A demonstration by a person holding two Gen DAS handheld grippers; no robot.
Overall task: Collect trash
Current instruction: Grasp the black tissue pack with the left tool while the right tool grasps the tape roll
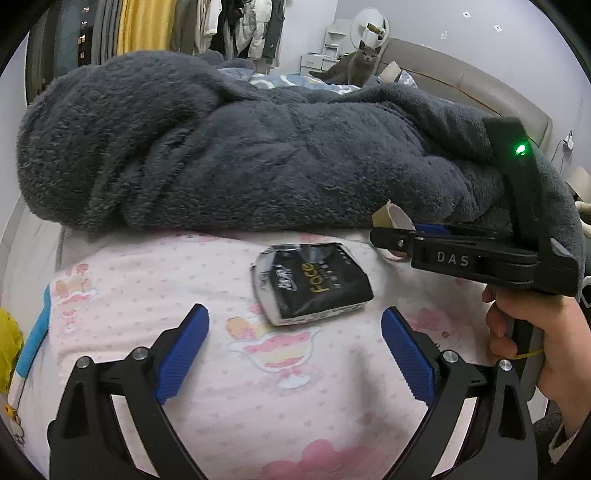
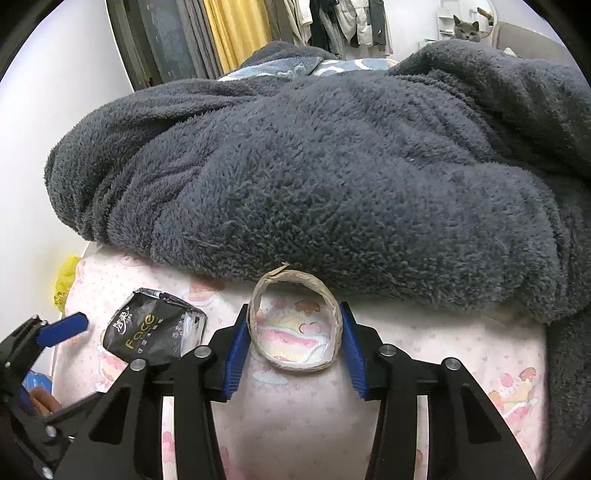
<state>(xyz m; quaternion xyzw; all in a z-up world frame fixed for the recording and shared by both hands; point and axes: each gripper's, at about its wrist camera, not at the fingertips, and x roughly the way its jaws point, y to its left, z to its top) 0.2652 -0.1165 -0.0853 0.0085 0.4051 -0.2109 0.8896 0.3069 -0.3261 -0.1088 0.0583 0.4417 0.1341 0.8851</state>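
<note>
A black tissue pack (image 1: 314, 284) (image 2: 155, 328), torn open at one end, lies on the pink patterned sheet (image 1: 295, 413). My left gripper (image 1: 295, 314) hovers just before it with its blue pads wide apart and nothing between them. One of its fingers (image 2: 66, 326) shows at the left of the right wrist view. A brown cardboard tape ring (image 2: 299, 367) (image 1: 393, 218) lies flat at the blanket's edge. My right gripper (image 2: 294, 310) (image 1: 388, 236) has a pad pressed against each side of the ring.
A thick dark grey fleece blanket (image 1: 258, 155) (image 2: 332, 166) is heaped across the bed right behind both items. A grey cat (image 1: 360, 62) (image 2: 466, 29) sits at the far end. A yellow bag (image 1: 7, 339) (image 2: 66, 280) hangs off the bed's left side. A hand (image 1: 535, 332) holds the right gripper.
</note>
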